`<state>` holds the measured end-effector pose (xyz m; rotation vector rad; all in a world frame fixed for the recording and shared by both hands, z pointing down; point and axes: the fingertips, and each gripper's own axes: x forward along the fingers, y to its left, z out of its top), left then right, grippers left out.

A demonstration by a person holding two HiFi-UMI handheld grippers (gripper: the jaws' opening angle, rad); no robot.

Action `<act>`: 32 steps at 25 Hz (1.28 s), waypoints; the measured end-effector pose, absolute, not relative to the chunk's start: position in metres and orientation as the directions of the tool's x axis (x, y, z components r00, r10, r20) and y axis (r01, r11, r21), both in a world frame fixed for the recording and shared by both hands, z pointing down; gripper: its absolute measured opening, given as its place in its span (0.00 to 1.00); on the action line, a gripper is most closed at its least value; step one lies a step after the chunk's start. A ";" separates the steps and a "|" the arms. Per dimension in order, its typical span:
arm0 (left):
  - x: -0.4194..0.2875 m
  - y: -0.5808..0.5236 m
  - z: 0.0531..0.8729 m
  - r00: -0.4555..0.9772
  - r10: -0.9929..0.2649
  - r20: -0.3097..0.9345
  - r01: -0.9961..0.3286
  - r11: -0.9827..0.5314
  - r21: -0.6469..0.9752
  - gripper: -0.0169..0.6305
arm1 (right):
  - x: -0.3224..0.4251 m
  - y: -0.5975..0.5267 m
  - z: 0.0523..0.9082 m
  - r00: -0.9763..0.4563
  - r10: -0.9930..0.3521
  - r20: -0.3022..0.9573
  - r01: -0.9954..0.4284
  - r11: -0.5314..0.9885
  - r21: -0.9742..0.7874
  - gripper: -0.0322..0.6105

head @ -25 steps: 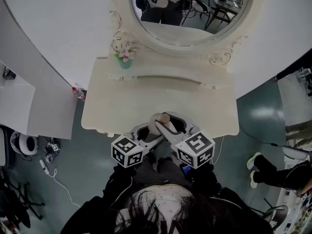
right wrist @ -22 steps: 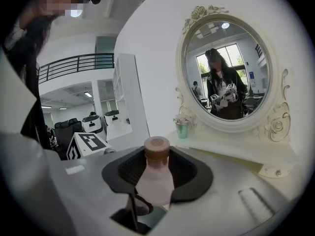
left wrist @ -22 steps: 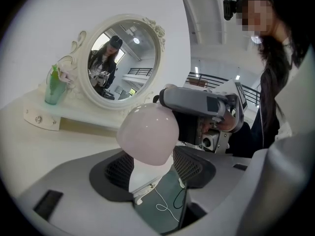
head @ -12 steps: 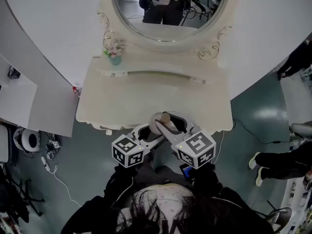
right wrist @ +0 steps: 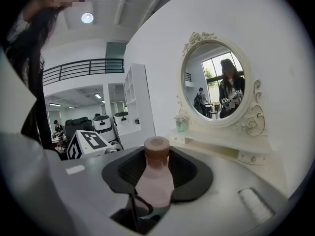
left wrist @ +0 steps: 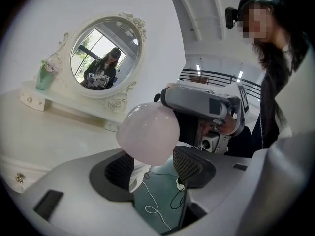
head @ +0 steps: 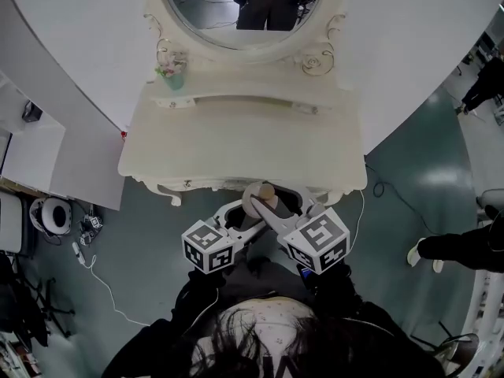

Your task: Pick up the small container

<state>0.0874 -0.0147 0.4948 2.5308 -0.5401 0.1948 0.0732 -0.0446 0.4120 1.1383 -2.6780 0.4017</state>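
The small container [head: 255,201] is a pale pink bottle with a brown cap, held in the air just off the front edge of the dressing table [head: 236,140]. In the right gripper view the container [right wrist: 155,181] stands cap-up between the dark pads, with my right gripper [right wrist: 156,168] shut on it. My left gripper [head: 246,215] comes in from the left, its tips at the bottle. In the left gripper view the container's round pink body [left wrist: 147,132] sits at the tips of my left gripper [left wrist: 155,163]. Whether its pads press on the bottle does not show.
An oval mirror [head: 236,6] rises behind the cream table top, with a small flower pot [head: 172,73] at its back left. A white cabinet [head: 31,156] stands to the left, and a cable [head: 102,290] lies on the green floor. Another person's legs [head: 465,246] show at the right edge.
Both grippers and the container have drawn back together from over the table's front edge to over the floor. The table and mirror have slid up the head view.
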 end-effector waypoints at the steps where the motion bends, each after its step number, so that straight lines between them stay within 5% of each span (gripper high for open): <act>1: 0.090 -0.006 0.496 0.908 -0.341 0.245 -0.419 -0.771 0.480 0.39 | 0.076 -0.036 0.413 -0.685 -0.669 0.288 -0.724 0.668 -0.171 0.28; 32: 0.011 0.097 0.499 0.889 -0.361 0.281 -0.456 -0.745 0.487 0.39 | -0.003 0.067 0.415 -0.712 -0.651 0.264 -0.700 0.690 -0.187 0.28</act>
